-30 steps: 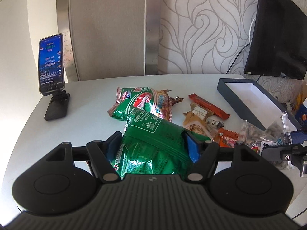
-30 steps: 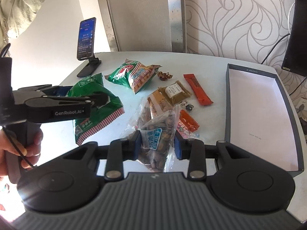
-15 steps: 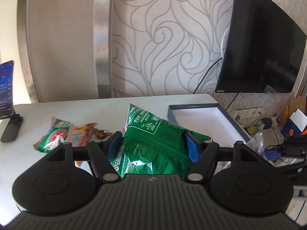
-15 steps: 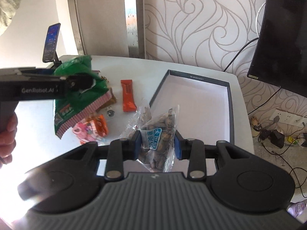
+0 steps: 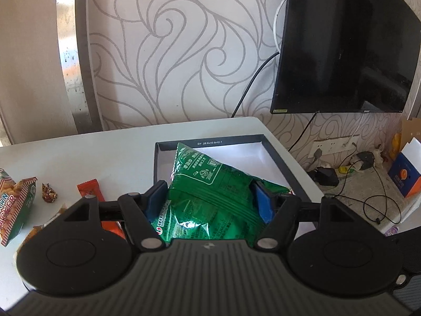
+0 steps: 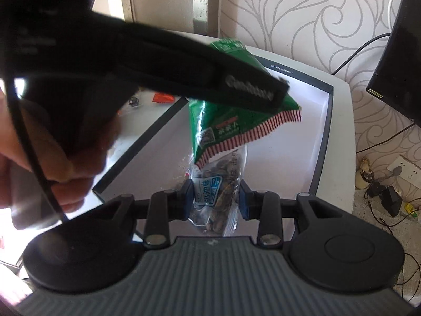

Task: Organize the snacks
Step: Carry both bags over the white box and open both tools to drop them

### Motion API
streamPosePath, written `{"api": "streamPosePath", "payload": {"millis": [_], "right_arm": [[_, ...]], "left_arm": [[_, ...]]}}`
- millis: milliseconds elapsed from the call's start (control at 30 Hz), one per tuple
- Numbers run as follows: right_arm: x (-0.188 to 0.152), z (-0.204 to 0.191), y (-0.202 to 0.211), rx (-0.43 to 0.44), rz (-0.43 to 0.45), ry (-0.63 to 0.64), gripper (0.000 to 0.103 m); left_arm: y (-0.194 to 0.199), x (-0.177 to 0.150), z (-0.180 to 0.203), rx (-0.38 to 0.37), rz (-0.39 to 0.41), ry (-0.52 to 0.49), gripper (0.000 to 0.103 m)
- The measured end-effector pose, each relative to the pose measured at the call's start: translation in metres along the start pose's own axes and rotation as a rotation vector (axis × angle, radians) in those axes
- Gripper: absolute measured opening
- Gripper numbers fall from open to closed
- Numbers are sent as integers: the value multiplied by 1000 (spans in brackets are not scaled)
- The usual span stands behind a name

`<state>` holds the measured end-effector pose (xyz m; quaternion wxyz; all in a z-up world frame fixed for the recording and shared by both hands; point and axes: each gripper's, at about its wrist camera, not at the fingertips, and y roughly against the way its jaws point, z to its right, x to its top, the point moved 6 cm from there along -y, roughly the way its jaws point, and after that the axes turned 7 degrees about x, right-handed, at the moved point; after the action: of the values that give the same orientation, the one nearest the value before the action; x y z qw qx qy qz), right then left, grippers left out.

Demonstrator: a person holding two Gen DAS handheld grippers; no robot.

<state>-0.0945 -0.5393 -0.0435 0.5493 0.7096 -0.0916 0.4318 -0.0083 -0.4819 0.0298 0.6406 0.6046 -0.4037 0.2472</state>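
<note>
Left tongs [image 5: 210, 200] clamp the green snack bag [image 5: 210, 184] — held above the open box [image 5: 279, 163]. Right tongs [image 6: 216, 197] grip the clear nut bag [image 6: 218, 200] over the same box on the counter [image 5: 105, 152].

Quick count of what's in shot: one green snack bag [image 5: 210, 187], one clear bag of nuts [image 6: 218, 194], one red-and-green cracker bag [image 5: 13, 208], one orange-red bar [image 5: 90, 189] and one foil-wrapped candy [image 5: 49, 194]. One open dark box with a white inside [image 5: 276, 158], two grippers, one hand [image 6: 52, 158], one black screen [image 5: 347, 44] on the wall.
</note>
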Motion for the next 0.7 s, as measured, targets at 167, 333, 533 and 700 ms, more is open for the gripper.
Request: {"api": "streamPosePath", "payload": {"millis": [167,333,533,700], "right_arm": [[5,5,-5,51,-4,-7,38],[12,7,-8,52,-3,-11,38],[13,14,-7,37,-2,-73,47],[14,13,6,-16,20,-68,63]], "left_arm": [[-3,-2,-9,52,-9,24,88],[17,-5,-11,64,0,-27,98],[37,-9,-24,70,-26,-20,98],[61,-13,-38,66,-28,-10,98]]}}
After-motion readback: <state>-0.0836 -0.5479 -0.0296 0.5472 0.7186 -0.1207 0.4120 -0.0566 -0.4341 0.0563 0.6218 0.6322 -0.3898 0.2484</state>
